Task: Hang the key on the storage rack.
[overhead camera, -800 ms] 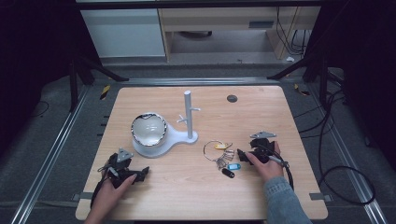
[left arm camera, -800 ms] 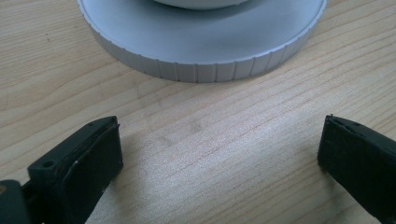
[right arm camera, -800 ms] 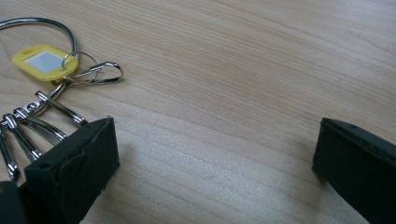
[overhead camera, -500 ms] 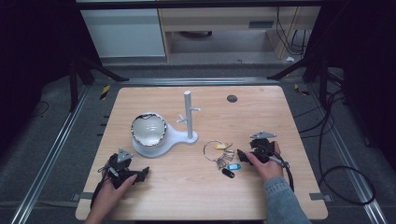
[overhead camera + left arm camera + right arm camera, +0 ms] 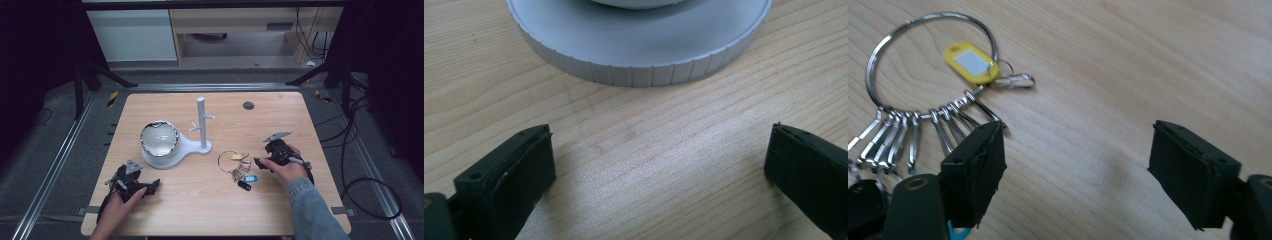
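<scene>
High view: wooden worktop (image 5: 210,200) seen from above, w/ a white stand (round base, upright post, small pegs) (image 5: 202,125) at centre and a shiny bowl (image 5: 159,139) sitting on its base. A big metal key ring (image 5: 239,166) w/ keys and coloured tags lies flat on the worktop to the right of the stand, well apart from it. Right gripper (image 5: 263,163) rests just beside the key ring, on its right, fingers apart; left gripper (image 5: 150,186) sits near the front left edge, below the stand's base. Compared w/ the frames under a second earlier, nothing has shifted: both hands, the ring and the stand lie in the same spots. Judgement: pick-up hasn't begun; the ring is untouched, and hanging it on a peg looks like the likely aim. Left gripper view: two black fingers (image 5: 506,187) stand wide apart over bare wood, nothing between them; ribbed grey edge of the stand's base (image 5: 639,50) lies ahead, not touching. Right gripper view: fingers (image 5: 973,170) apart, only wood in the gap; one finger sits at the keys, the ring's loop (image 5: 930,65) ahead-left, w/ a yellow tag (image 5: 970,62) clipped on. Writing: the yellow tag's white insert looks blank; no brand or text readable anywhere.
</scene>
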A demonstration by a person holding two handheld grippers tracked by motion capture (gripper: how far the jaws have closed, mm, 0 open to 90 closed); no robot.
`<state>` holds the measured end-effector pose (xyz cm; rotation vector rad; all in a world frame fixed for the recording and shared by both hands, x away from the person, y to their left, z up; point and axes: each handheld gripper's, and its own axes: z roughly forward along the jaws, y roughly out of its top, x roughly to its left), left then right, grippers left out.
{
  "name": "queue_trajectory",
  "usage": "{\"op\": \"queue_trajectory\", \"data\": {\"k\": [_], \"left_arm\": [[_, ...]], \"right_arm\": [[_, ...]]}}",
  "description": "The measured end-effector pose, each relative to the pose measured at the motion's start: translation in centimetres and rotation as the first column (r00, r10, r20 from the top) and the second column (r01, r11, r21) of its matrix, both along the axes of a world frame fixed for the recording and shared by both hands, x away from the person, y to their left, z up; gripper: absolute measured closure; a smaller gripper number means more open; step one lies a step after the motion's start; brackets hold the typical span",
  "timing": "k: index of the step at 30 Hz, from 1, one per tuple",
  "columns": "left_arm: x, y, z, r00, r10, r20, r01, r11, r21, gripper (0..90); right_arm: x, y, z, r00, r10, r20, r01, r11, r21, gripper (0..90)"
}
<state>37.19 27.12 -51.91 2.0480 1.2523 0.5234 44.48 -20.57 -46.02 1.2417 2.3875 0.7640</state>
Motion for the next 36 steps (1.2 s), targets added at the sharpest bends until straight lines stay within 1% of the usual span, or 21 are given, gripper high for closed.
{"op": "queue_trajectory", "data": {"k": [1, 3, 4, 7, 8, 9, 10, 11, 12, 13, 15, 16, 17, 18, 19, 20, 21, 22, 24, 32, 36], "left_arm": [[0.0, 0.0, 0.0, 1.0000, -0.001, 0.000, 0.001, 1.0000, 0.000, 0.0], [0.0, 0.0, 0.0, 1.0000, -0.002, -0.001, 0.002, 1.0000, 0.002, 0.0], [-0.1, 0.0, 0.0, 1.0000, -0.003, -0.001, 0.003, 1.0000, 0.001, 0.0], [-0.1, 0.0, 0.0, 1.0000, -0.002, -0.001, 0.002, 1.0000, 0.001, 0.0], [-0.1, 0.0, 0.0, 1.0000, -0.002, -0.001, 0.002, 1.0000, 0.001, 0.0], [-0.1, 0.0, 0.0, 1.0000, -0.002, -0.001, 0.002, 1.0000, 0.001, 0.0], [-0.1, 0.0, 0.0, 1.0000, -0.002, -0.001, 0.002, 1.0000, 0.001, 0.0], [-0.1, 0.0, 0.0, 1.0000, -0.003, -0.001, 0.003, 1.0000, 0.001, 0.0], [-0.1, 0.0, 0.0, 1.0000, -0.004, -0.001, 0.004, 1.0000, 0.001, 0.0], [-0.1, 0.0, 0.0, 1.0000, -0.004, -0.001, 0.004, 1.0000, 0.001, 0.0], [0.0, 0.0, 0.0, 1.0000, -0.009, -0.001, 0.009, 1.0000, 0.001, 0.0], [0.0, 0.0, 0.0, 1.0000, -0.009, -0.001, 0.009, 1.0000, 0.001, 0.0], [0.0, 0.0, 0.0, 0.9999, -0.011, -0.001, 0.011, 0.9999, 0.001, 0.0], [0.0, 0.0, 0.0, 0.9999, -0.012, -0.001, 0.012, 0.9999, 0.001, 0.0], [0.0, 0.0, 0.0, 0.9999, -0.012, -0.001, 0.012, 0.9999, 0.001, 0.0], [-0.1, 0.0, 0.0, 0.9999, -0.013, -0.001, 0.013, 0.9999, 0.002, 0.0], [-0.1, 0.0, 0.0, 0.9999, -0.013, -0.001, 0.013, 0.9999, 0.002, 0.0], [-0.1, 0.0, 0.0, 0.9999, -0.013, -0.001, 0.013, 0.9999, 0.002, 0.0], [-0.1, 0.0, 0.0, 0.9999, -0.012, -0.001, 0.012, 0.9999, 0.002, 0.0], [-0.1, 0.0, 0.0, 0.9999, -0.013, -0.001, 0.013, 0.9999, 0.002, 0.0], [-0.1, 0.0, 0.0, 0.9999, -0.013, -0.001, 0.013, 0.9999, 0.002, 0.0]], "right_arm": [[0.3, 0.6, 1.2, 0.9988, 0.048, -0.009, -0.048, 0.9987, -0.018, 34.0], [0.4, 0.8, 1.6, 0.9981, 0.060, -0.015, -0.060, 0.9980, -0.022, 37.7], [0.5, 1.4, 2.7, 0.9905, 0.135, -0.028, -0.135, 0.9905, -0.022, 44.8], [0.7, 2.2, 3.6, 0.9774, 0.205, -0.051, -0.208, 0.9760, -0.065, 55.6], [0.8, 2.5, 3.9, 0.9726, 0.223, -0.065, -0.228, 0.9705, -0.079, 58.3], [0.8, 2.5, 3.9, 0.9726, 0.223, -0.065, -0.228, 0.9705, -0.079, 58.3], [0.9, 3.1, 4.1, 0.9600, 0.267, -0.082, -0.276, 0.9544, -0.114, 64.8], [1.0, 3.3, 4.1, 0.9553, 0.281, -0.093, -0.290, 0.9494, -0.119, 67.5], [1.2, 3.4, 4.1, 0.9502, 0.292, -0.109, -0.304, 0.9448, -0.122, 71.4], [1.2, 3.4, 4.1, 0.9502, 0.292, -0.109, -0.304, 0.9448, -0.122, 71.4], [1.6, 3.7, 3.7, 0.9413, 0.305, -0.145, -0.323, 0.9388, -0.121, 78.1], [1.7, 3.8, 3.4, 0.9366, 0.311, -0.161, -0.332, 0.9356, -0.121, 79.4], [1.7, 3.8, 3.4, 0.9366, 0.311, -0.161, -0.332, 0.9356, -0.121, 79.4], [2.0, 4.0, 2.8, 0.9282, 0.320, -0.190, -0.348, 0.9277, -0.136, 80.3], [2.0, 4.0, 2.8, 0.9282, 0.320, -0.190, -0.348, 0.9277, -0.136, 80.3], [2.2, 4.3, 2.3, 0.9212, 0.327, -0.211, -0.360, 0.9220, -0.143, 80.4], [2.2, 4.3, 2.3, 0.9212, 0.327, -0.211, -0.360, 0.9220, -0.143, 80.4], [2.4, 4.5, 1.8, 0.9144, 0.336, -0.225, -0.376, 0.9122, -0.163, 80.3], [2.6, 4.7, 1.6, 0.9081, 0.348, -0.233, -0.391, 0.9042, -0.172, 80.1], [3.0, 5.3, 1.0, 0.8948, 0.362, -0.261, -0.415, 0.8899, -0.189, 79.4], [3.4, 5.6, 0.6, 0.8873, 0.367, -0.280, -0.429, 0.8790, -0.208, 80.0]]}}
